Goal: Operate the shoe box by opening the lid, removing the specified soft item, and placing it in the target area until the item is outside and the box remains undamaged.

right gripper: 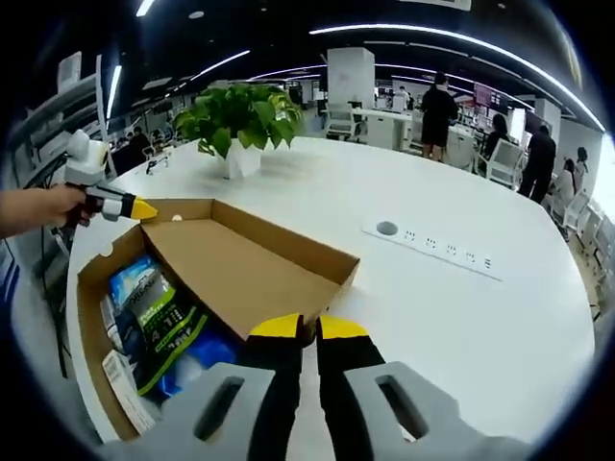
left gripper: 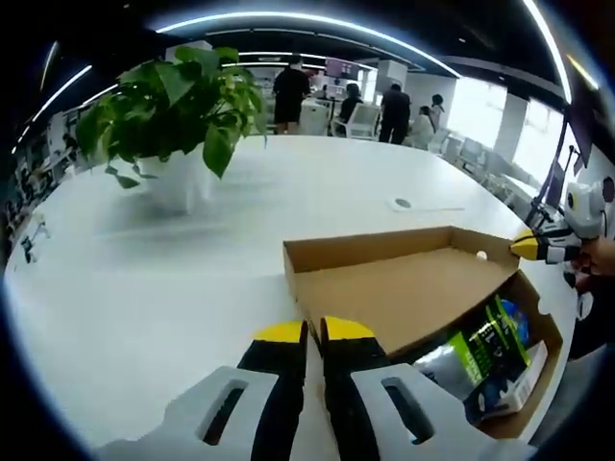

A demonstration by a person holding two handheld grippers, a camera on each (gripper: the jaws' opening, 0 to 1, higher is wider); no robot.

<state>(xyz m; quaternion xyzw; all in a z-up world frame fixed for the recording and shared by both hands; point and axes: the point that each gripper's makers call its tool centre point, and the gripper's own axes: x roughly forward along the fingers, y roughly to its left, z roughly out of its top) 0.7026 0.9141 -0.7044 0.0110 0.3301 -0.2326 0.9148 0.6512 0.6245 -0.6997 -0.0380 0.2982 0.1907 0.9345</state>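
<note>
On the white table, both grippers' fingers pinch the shoe box lid; uneven pulling risks tearing the cardboard hinge.

Open-plan office (desks, chairs, strip lights)

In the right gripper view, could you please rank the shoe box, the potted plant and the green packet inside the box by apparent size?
1. shoe box, nearest.
2. potted plant, farther away, so possibly larger than it looks.
3. green packet.
</note>
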